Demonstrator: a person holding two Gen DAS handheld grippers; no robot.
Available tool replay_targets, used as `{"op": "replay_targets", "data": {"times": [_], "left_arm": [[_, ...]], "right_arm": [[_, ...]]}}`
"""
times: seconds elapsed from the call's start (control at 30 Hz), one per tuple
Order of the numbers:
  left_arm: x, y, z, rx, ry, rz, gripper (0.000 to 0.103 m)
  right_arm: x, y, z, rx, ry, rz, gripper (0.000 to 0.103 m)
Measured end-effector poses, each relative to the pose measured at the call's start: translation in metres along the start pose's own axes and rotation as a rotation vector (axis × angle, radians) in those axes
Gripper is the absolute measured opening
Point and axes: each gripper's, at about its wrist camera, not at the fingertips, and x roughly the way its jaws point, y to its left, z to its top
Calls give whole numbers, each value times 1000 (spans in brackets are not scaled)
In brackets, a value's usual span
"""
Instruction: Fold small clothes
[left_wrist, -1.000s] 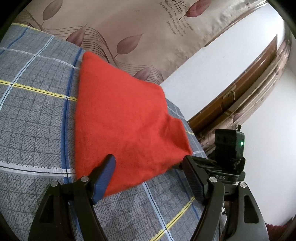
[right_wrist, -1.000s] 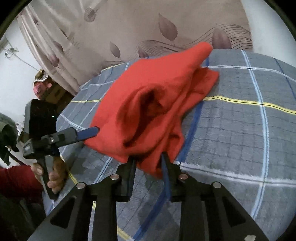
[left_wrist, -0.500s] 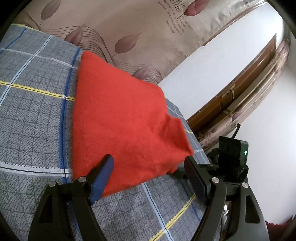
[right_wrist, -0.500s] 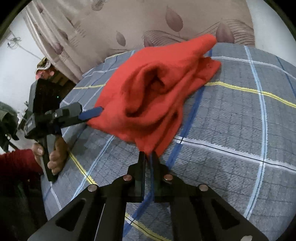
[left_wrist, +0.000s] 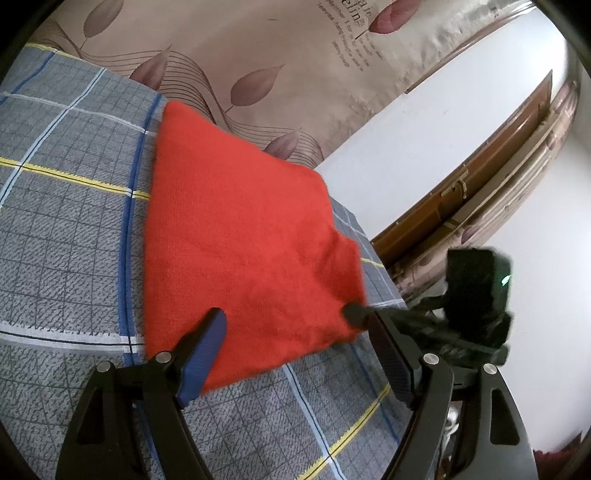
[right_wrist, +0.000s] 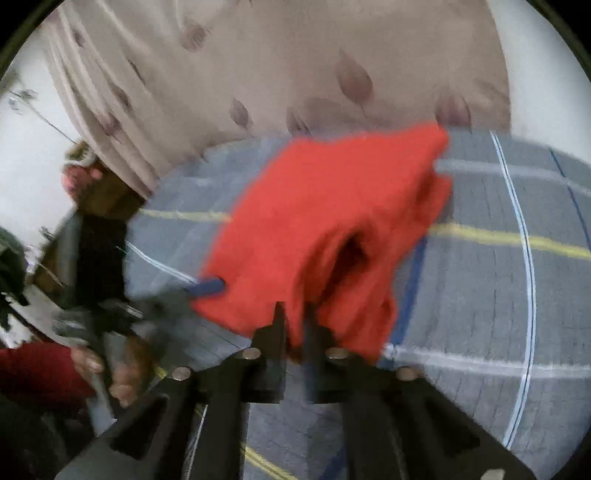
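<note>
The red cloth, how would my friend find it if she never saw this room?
Look for the bed, covered in a grey checked sheet with blue, white and yellow lines, in front of a beige leaf-print curtain. Lying on that sheet is the red cloth. It is the only plain bright red thing on the bed, and the right gripper pinches its near edge.

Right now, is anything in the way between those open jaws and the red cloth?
Nothing visible is. The left gripper stands open right at the near edge of the red garment, on the plaid bedsheet. The right gripper is already shut on the garment's other corner.
</note>
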Motion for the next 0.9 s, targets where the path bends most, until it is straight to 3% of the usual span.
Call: {"op": "replay_targets", "data": {"times": [0.2,0.47,0.6,0.67,0.73,0.8,0.83,0.87,0.9], "left_arm": [[0,-1,-1,5,6,-3,81],[3,-3,0,10,10,10,81],[3,-2,-1,11,10,11,81],[3,-2,0,13,11,11,81],[4,-2,0,15,12,13,81],[4,-2,0,20,13,18,81],[4,-3,0,22,13,22,81],[5,-3,-1,24,13,26,81],[5,-4,-1,26,13,30,81]], "right_arm": [[-6,-33,-25,166,-20,84,4],[-10,-25,-14,178,-32,69,11],[-26,-15,5,132,-97,-14,29],[-24,-13,19,131,-105,-41,56],[-16,-12,34,126,-103,-47,59],[-5,-11,46,121,-87,-58,59],[1,-12,50,120,-74,-59,46],[9,-15,52,126,-46,-72,11],[19,-20,54,139,-4,-124,8]]}}
